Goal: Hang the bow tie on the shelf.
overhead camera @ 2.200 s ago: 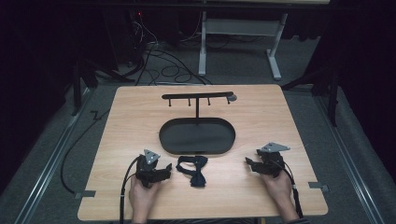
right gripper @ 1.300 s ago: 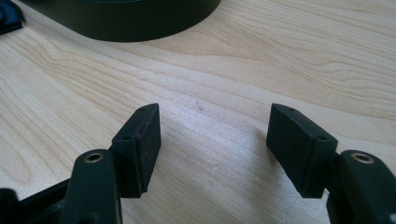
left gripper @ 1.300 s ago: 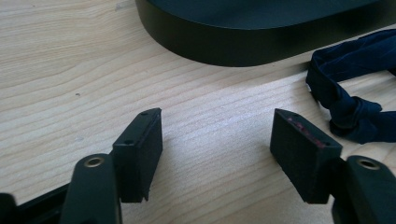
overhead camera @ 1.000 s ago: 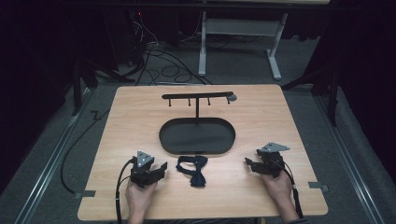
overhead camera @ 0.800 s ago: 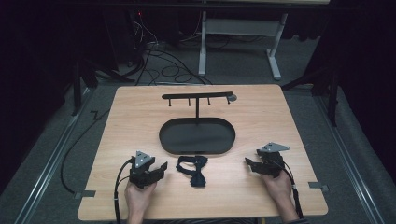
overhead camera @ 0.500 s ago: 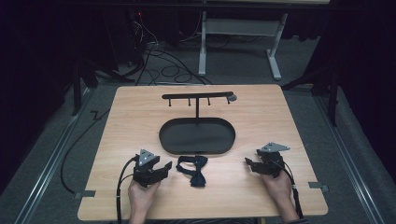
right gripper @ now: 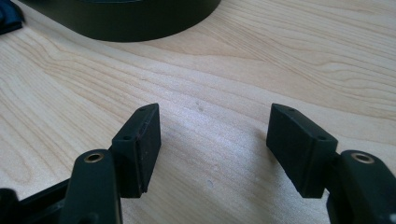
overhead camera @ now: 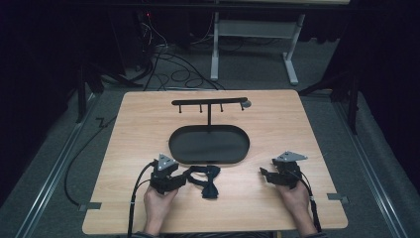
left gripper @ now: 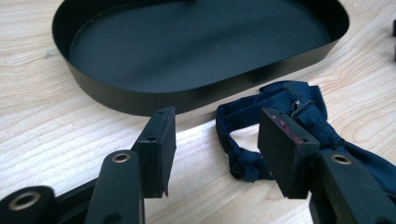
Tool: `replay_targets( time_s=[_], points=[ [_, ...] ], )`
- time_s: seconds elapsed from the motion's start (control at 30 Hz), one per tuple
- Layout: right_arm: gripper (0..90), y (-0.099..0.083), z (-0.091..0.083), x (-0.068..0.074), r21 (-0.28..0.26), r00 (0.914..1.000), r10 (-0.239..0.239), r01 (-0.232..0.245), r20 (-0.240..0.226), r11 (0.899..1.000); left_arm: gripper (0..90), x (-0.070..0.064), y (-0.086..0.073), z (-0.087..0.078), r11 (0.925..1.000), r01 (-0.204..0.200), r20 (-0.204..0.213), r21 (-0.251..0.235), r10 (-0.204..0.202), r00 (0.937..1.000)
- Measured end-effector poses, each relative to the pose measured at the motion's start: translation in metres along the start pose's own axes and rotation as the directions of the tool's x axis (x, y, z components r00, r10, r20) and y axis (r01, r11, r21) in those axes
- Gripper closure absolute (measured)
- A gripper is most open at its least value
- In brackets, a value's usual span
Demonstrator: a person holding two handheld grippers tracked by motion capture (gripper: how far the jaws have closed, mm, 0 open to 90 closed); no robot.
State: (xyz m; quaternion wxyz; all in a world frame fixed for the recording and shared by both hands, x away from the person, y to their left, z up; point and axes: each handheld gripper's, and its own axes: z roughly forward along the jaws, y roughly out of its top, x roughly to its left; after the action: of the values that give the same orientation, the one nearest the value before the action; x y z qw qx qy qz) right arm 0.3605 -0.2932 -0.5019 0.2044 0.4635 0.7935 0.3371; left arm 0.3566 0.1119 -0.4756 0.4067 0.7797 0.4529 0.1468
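High view, lower left of centre: the left gripper (overhead camera: 184, 176) lies low on the wooden table (overhead camera: 138, 129), held by the person's left hand (overhead camera: 158, 206) entering from the bottom edge. Its jaws are spread apart with nothing between them; in the left gripper view the gap (left gripper: 215, 144) frames bare wood, and the right-hand jaw stands just in front of the cloth.

Bottom centre: the navy bow tie (overhead camera: 207, 179) lies crumpled on the table, just beside the left gripper's tips and just below the near rim of the black oval tray (overhead camera: 176, 148). In the left gripper view the bow tie (left gripper: 280, 105) sits at centre right, with a small metal clasp showing on its strap. Whether cloth and tray rim touch cannot be told.

Upper centre: a black T-shaped stand (overhead camera: 209, 104) with small hooks rises behind the tray.

Lower right: the right gripper (overhead camera: 262, 173), in the right hand (overhead camera: 294, 198), lies well apart from the bow tie. Its jaws are spread over bare wood (right gripper: 215, 140).
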Motion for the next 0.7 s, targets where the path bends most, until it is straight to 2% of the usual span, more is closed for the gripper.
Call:
replay_targets(
  time_s=[0.4, 0.53, 0.7],
  points=[
    [36.8, 0.000, 0.000, 0.000, 0.000, 1.0000, -0.001, 0.001, 0.000, 1.000, 51.2, -0.003, -0.001, 0.019, 0.9990, 0.001, 0.002, 0.045, -0.001, 1.0000],
    [36.8, 0.000, 0.000, 0.000, -0.001, 1.0000, -0.003, 0.003, 0.000, 1.000, 55.2, -0.004, -0.002, 0.024, 0.9980, -0.003, 0.008, 0.063, 0.002, 1.0000],
    [36.9, 0.000, 0.000, 0.000, 0.000, 1.0000, -0.001, 0.001, 0.000, 1.000, 64.9, -0.005, -0.003, 0.028, 0.9965, -0.031, 0.003, 0.078, 0.031, 0.9995]
  ],
)
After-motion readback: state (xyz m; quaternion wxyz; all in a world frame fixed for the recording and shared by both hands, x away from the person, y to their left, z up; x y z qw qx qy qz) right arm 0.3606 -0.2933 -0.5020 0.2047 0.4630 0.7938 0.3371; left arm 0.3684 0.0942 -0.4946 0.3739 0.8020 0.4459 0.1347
